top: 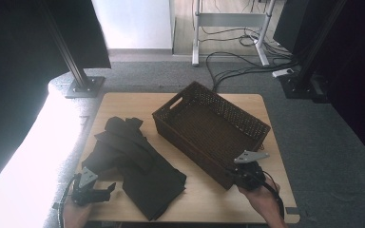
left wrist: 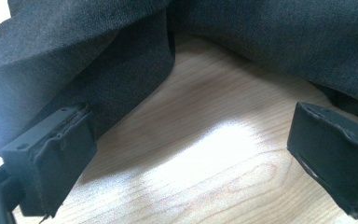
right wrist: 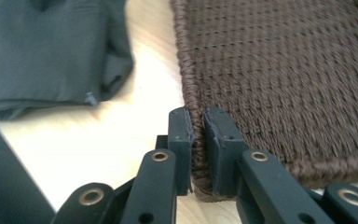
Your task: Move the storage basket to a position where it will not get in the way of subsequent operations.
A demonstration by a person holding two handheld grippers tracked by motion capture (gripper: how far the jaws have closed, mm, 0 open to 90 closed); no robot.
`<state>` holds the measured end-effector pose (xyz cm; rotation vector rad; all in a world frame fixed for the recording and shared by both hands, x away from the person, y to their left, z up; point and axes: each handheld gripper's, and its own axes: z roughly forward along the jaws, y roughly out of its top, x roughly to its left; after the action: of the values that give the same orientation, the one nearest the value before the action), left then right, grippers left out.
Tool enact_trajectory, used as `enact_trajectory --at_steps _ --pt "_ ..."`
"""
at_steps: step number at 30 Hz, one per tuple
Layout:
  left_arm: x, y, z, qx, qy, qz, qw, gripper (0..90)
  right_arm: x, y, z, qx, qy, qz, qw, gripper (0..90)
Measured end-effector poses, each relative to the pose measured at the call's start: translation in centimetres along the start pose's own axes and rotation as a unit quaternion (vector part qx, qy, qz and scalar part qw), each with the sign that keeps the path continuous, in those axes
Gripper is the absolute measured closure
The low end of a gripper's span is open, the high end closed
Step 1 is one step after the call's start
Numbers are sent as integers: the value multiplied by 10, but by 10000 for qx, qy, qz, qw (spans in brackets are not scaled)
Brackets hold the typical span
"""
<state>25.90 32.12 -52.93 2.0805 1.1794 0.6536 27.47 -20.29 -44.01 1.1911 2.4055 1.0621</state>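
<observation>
Nearest, two grippers: the right gripper (right wrist: 196,140) has its jaws pinched on the near corner rim of one brown woven rectangular basket (top: 214,126); the left gripper (left wrist: 186,154) gapes wide, holding nothing, beside what looks like one crumpled dark grey cloth (top: 133,161) on one light wooden table (top: 123,99).

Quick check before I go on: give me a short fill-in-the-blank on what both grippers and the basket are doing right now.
1. The right gripper has its fingers closed on the rim of the ____.
2. The left gripper is ____, with bare table between its fingers.
3. The dark cloth lies on the table, ____ the wicker basket.
4. The inside of the basket is ____.

Missing words: basket; open; outside; empty
</observation>
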Motion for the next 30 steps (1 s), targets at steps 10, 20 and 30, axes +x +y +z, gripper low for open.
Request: enact_trajectory --at_steps 10,20,30 --pt "0 0 0 -4 4 -2 10000 14 -35 3 -2 -13 -421 243 9988 739" --pt "1 0 -1 -11 5 -12 10000 14 -64 10 2 -27 -619 456 9970 736" --pt "1 -1 0 9 -12 -21 10000 14 -91 16 6 -107 -835 612 9946 734"
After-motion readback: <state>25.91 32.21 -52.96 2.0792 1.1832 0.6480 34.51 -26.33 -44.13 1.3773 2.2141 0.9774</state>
